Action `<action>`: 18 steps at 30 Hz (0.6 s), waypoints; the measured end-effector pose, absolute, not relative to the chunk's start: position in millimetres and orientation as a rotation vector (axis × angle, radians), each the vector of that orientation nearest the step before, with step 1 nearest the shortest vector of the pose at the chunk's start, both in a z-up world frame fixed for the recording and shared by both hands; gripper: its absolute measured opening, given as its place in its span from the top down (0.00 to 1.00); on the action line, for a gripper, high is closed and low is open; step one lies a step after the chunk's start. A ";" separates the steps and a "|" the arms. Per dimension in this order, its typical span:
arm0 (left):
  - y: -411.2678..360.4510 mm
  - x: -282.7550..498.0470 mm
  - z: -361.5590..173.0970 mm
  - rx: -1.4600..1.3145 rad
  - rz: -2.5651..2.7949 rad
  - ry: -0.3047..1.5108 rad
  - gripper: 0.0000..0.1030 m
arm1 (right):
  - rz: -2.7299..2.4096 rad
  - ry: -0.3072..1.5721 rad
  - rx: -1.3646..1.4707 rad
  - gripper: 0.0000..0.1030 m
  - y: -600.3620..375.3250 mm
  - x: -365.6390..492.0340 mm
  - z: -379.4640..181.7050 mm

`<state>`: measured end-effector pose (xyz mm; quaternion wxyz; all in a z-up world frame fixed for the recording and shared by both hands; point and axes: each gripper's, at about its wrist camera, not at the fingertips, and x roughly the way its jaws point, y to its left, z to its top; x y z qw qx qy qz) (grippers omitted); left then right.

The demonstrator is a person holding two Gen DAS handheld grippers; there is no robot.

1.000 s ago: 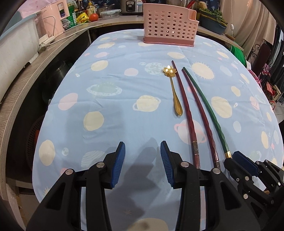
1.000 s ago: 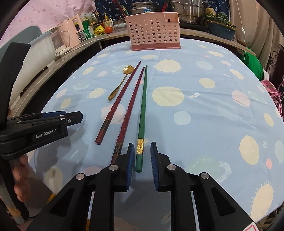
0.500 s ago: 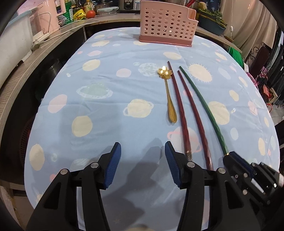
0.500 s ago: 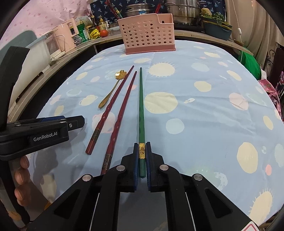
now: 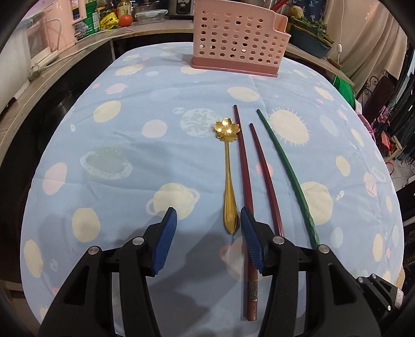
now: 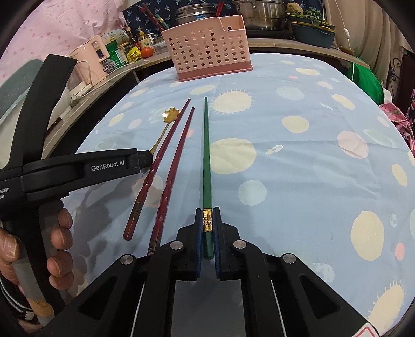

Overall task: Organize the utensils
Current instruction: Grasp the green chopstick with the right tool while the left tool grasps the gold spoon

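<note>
A gold flower-bowled spoon [image 5: 228, 178], two dark red chopsticks [image 5: 245, 181] and a green chopstick [image 5: 288, 171] lie side by side on the blue planet-print tablecloth [image 5: 116, 145]. My left gripper [image 5: 208, 225] is open, and the spoon's handle end lies just inside its right finger. My right gripper [image 6: 207, 223] is shut on the green chopstick [image 6: 206, 166] at its gold band, with the tip pointing away. The pink perforated utensil basket [image 5: 237, 41] stands at the table's far edge and also shows in the right wrist view [image 6: 207, 48].
A counter [image 5: 52, 70] runs along the left with a pink appliance, bottles, a tomato and a power strip. Pots and a planter stand behind the basket [image 6: 259, 15]. A green bag [image 6: 365, 77] and clutter lie off the table's right side.
My left gripper has moved forward and right until its fingers flank the spoon's handle end. My right gripper has closed on the green chopstick's end, which now points straighter ahead.
</note>
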<state>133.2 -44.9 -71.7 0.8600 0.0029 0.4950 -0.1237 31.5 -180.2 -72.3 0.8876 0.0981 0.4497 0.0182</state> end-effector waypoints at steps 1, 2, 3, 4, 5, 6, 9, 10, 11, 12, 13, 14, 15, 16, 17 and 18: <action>-46.5 133.3 -71.9 0.012 -0.260 1.035 0.54 | 0.038 0.934 0.204 0.93 -180.0 32.4 -72.3; -47.4 132.9 -72.2 0.020 -0.258 1.031 0.55 | 0.038 0.934 0.203 0.93 -179.6 32.9 -72.2; -48.5 132.3 -72.2 0.030 -0.258 1.026 0.58 | 0.037 0.935 0.202 0.93 -179.5 33.3 -72.1; -50.0 131.4 -72.3 0.044 -0.258 1.019 0.65 | 0.037 0.934 0.197 0.93 -179.0 33.3 -72.1; -50.2 131.0 -72.0 0.048 -0.262 1.018 0.72 | 0.036 0.934 0.192 0.93 -179.1 34.8 -72.1; -50.4 130.7 -71.9 0.047 -0.267 1.018 0.75 | 0.035 0.934 0.185 0.93 -178.5 35.4 -71.9; -48.2 130.7 -71.6 0.032 -0.281 1.029 0.86 | 0.034 0.935 0.181 0.93 -178.5 36.8 -71.8; -47.4 130.7 -71.7 0.030 -0.282 1.032 0.89 | 0.035 0.936 0.183 0.93 -178.8 37.0 -71.8; -46.7 130.8 -71.7 0.027 -0.284 1.034 0.89 | 0.036 0.937 0.185 0.93 -179.4 37.3 -71.8; -46.1 131.0 -71.6 0.023 -0.286 1.039 0.89 | 0.036 0.939 0.185 0.93 -179.9 37.4 -71.5; -45.6 131.0 -71.3 0.020 -0.287 1.045 0.89 | 0.034 0.940 0.186 0.93 -180.2 37.4 -71.1; -45.0 130.9 -70.7 0.016 -0.287 1.052 0.89 | 0.033 0.941 0.186 0.93 -180.6 37.2 -70.8; -44.3 130.5 -70.2 0.012 -0.288 1.058 0.89 | 0.031 0.941 0.187 0.93 -181.1 36.9 -70.2; -43.1 129.6 -68.9 0.006 -0.289 1.061 0.90 | 0.029 0.938 0.190 0.93 -182.1 36.2 -69.0; -42.6 128.1 -67.5 0.003 -0.288 1.060 0.90 | 0.028 0.935 0.193 0.93 -183.2 35.5 -67.6; -41.6 126.7 -65.9 0.000 -0.287 1.059 0.90 | 0.027 0.931 0.195 0.93 -184.1 35.5 -65.6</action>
